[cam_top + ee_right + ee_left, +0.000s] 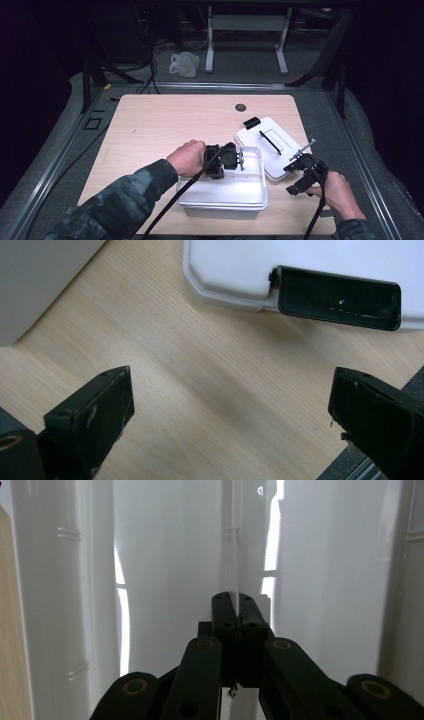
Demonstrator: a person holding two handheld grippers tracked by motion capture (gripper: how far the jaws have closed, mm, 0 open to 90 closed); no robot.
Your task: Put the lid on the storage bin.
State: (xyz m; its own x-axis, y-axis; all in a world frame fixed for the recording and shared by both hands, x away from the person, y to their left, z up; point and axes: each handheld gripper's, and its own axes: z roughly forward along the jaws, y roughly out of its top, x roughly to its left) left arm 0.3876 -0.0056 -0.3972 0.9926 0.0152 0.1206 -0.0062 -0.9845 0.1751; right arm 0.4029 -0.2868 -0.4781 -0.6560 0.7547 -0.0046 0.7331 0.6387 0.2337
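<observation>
At lower centre of the high view, the open white plastic storage box [222, 192] on the wooden counter [150, 125] is steadied: the left gripper [233, 611] is clenched on its thin wall. The right gripper [230, 415] is held released near the white lid with black latches [270, 142]; fetching that lid is probably called for next.

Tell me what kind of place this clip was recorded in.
Probably a lab or workshop set up for recording. A wooden table sits in a dark room, with metal stand legs, loose cables and a plastic bag on the floor behind it.
</observation>
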